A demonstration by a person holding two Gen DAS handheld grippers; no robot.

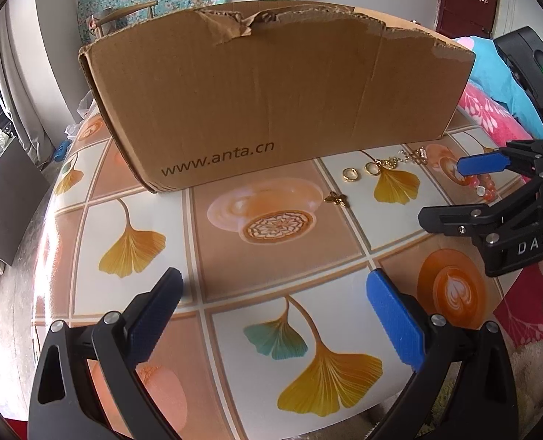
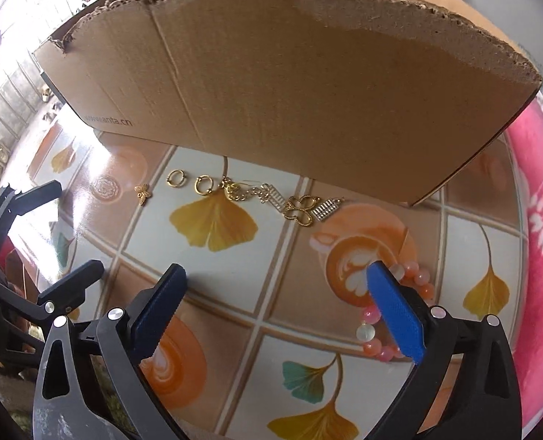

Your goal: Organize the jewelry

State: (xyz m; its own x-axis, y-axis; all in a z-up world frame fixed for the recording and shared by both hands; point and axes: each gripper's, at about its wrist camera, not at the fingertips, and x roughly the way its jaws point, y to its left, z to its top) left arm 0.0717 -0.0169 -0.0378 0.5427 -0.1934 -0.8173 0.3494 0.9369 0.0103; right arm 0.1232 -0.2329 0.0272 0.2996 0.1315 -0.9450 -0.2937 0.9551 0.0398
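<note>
A torn cardboard box [image 1: 271, 95] stands on the patterned table; it also shows in the right wrist view [image 2: 289, 84]. In front of it lie two gold rings [image 2: 176, 179] [image 2: 204, 185], a small gold butterfly [image 2: 142, 193], a gold chain piece [image 2: 234, 191], a large gold butterfly [image 2: 300, 211] and silver charms [image 2: 326, 209]. A pink bead bracelet [image 2: 414, 286] lies partly behind the right finger [image 2: 396, 315]. My right gripper [image 2: 275, 311] is open just above the table beside it. My left gripper [image 1: 275, 322] is open and empty, nearer the front.
A pink and blue blanket [image 1: 491, 110] lies to the right of the table [image 1: 212, 249]. A dark board [image 1: 3, 201] and shoes are on the floor at left. A wooden chair [image 1: 124, 14] stands behind the box.
</note>
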